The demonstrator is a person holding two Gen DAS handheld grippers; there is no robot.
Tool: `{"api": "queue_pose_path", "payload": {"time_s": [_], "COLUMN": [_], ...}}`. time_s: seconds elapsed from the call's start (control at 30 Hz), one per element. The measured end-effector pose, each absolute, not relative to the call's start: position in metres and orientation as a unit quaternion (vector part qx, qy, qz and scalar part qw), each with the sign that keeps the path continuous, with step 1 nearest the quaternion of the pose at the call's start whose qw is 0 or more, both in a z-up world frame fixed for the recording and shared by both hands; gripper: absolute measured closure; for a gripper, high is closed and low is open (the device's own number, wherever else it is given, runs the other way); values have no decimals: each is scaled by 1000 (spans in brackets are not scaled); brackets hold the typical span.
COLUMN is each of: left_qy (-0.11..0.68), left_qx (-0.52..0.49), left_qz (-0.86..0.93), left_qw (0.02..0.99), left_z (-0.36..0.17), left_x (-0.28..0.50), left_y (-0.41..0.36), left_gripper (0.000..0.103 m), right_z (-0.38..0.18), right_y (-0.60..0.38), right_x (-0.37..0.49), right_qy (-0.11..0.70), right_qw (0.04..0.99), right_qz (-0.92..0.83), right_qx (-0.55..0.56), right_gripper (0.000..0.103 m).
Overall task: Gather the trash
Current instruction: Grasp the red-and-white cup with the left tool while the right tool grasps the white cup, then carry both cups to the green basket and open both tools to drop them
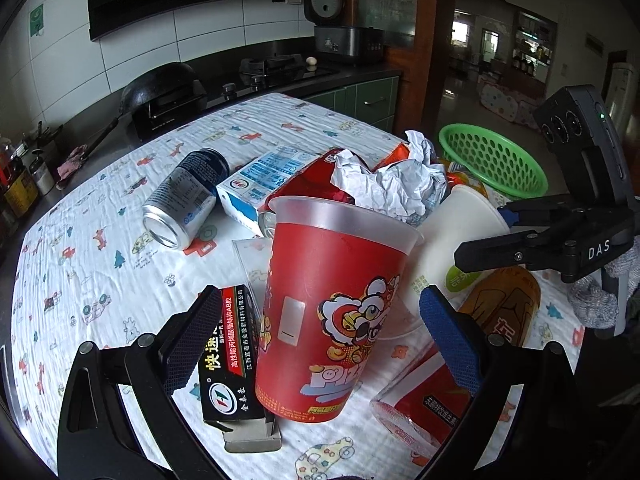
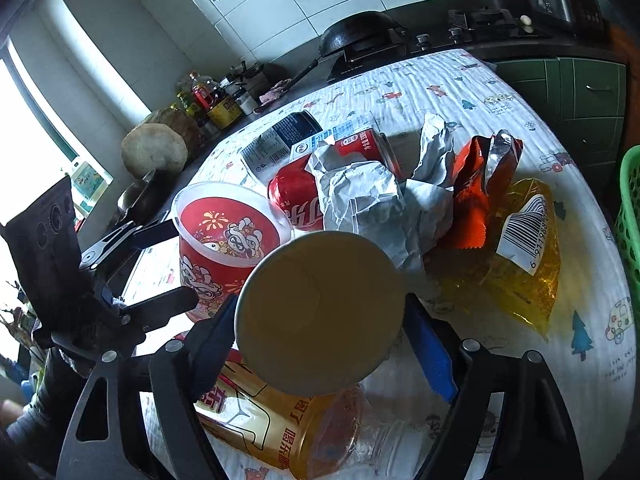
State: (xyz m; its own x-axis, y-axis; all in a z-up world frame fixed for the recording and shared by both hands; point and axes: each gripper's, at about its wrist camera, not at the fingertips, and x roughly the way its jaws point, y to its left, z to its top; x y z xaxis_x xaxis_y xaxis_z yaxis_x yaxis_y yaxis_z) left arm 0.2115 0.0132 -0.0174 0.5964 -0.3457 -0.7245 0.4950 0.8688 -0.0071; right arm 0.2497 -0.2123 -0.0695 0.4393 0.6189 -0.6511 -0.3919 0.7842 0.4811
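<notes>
Kitchen counters ring a cloth-covered surface (image 1: 100,264) heaped with trash. The left gripper (image 1: 320,332) tilts down, jaws wide around the upright red cup (image 1: 332,312) without pressing it. The right gripper (image 2: 320,344), also tilted down, straddles a white paper cup (image 2: 320,312); contact is unclear. A green basket (image 1: 492,160) waits far right (presumably the bin).

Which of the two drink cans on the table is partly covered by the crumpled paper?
The red can: the crumpled paper lies over it. The dark blue can lies on its side farther left, uncovered.
</notes>
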Motion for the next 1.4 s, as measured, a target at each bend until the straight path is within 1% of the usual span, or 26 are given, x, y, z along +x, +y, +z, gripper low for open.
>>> {"api": "queue_pose_path", "payload": {"time_s": [0.3, 0.37, 0.43, 0.57, 0.67, 0.87, 1.1, 1.27, 1.4], "left_qy": [400, 404, 408, 415, 417, 414, 401, 385, 373], "left_qx": [91, 87, 86, 80, 72, 57, 54, 53, 57], "left_qz": [-263, -270, -273, -277, -279, -273, -271, -268, -272], "left_qw": [873, 870, 867, 863, 862, 866, 873, 881, 885], "left_z": [-28, -30, -32, -35, -36, -34, -18, 6, 26], "left_x": [227, 229, 231, 231, 231, 229, 217, 207, 202], "left_y": [7, 6, 5, 5, 6, 8, 11, 7, -5], "left_gripper": [6, 14, 16, 24, 27, 29, 29, 29, 29], "right_z": [-69, -69, -68, -62, -57, -45, -20, 2, 7], "right_y": [-212, -213, -212, -210, -209, -214, -237, -281, -335], "right_x": [250, 249, 248, 242, 235, 225, 212, 207, 212], "right_qy": [434, 432, 430, 419, 410, 394, 363, 335, 330], "right_qw": [839, 839, 841, 848, 857, 868, 885, 912, 929], "right_qz": [304, 305, 306, 304, 299, 292, 278, 225, 150], "right_qx": [124, 126, 120, 109, 93, 79, 83, 78, 67], "right_gripper": [26, 27, 27, 28, 28, 29, 29, 29, 29]}}
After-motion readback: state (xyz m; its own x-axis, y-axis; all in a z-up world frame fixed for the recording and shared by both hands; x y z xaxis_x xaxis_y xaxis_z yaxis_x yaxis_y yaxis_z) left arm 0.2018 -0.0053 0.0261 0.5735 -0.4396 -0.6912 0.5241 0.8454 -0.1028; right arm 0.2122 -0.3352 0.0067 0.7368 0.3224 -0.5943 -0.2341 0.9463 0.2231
